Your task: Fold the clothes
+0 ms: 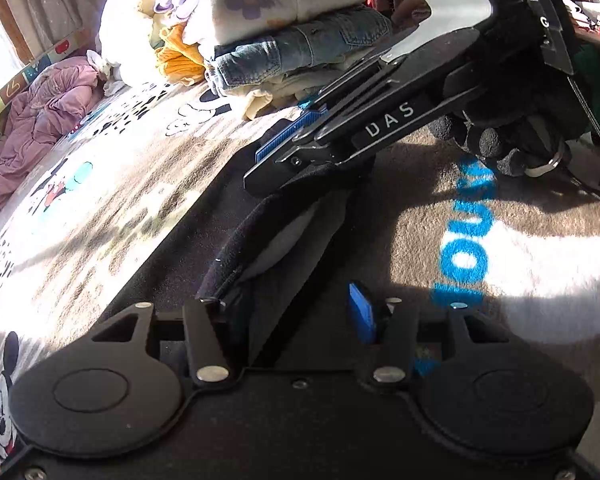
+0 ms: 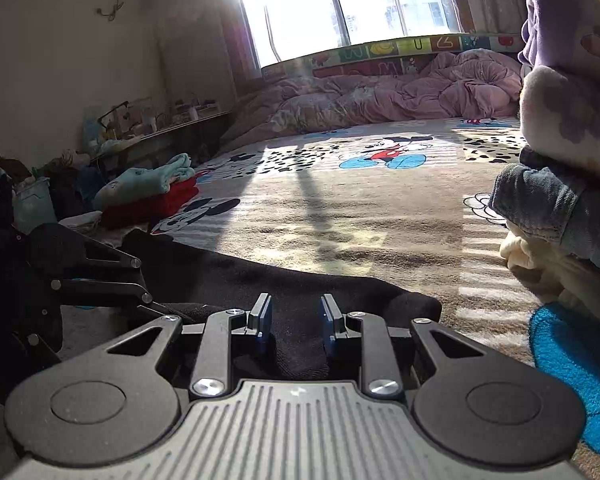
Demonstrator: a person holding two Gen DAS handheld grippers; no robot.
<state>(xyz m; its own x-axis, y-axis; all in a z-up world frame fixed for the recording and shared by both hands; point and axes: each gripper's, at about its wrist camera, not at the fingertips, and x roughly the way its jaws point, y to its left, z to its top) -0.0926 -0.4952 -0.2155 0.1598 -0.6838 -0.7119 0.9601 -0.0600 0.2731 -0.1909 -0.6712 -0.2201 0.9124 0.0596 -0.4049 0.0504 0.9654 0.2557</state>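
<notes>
1. Left wrist view: the left tongs (image 1: 296, 312) stand spread over a black, soft knit garment (image 1: 236, 240) that lies on the beige cartoon-print plush blanket (image 1: 140, 184). A raised fold of the garment runs up between the pads, and the blue right pad (image 1: 362, 312) stands clear of it, so nothing is pinched.
2. The right tongs (image 1: 276, 156) come in from the upper right and appear pressed onto the garment's far fold, probably to pin that edge for folding.
3. A stack of folded clothes, denim under pale floral fleece (image 1: 292, 40), sits close behind; sweeping away from the camera has little room there, while the blanket to the left lies open.
4. Right wrist view: the right tongs (image 2: 296, 322) are drawn narrow with black cloth bunched between the blue pads (image 2: 265, 320); the grip looks like a pinch.
5. The garment's edge (image 2: 400, 300) ends just ahead. Beyond it the blanket is free up to the rumpled pink quilt (image 2: 440, 88).
</notes>
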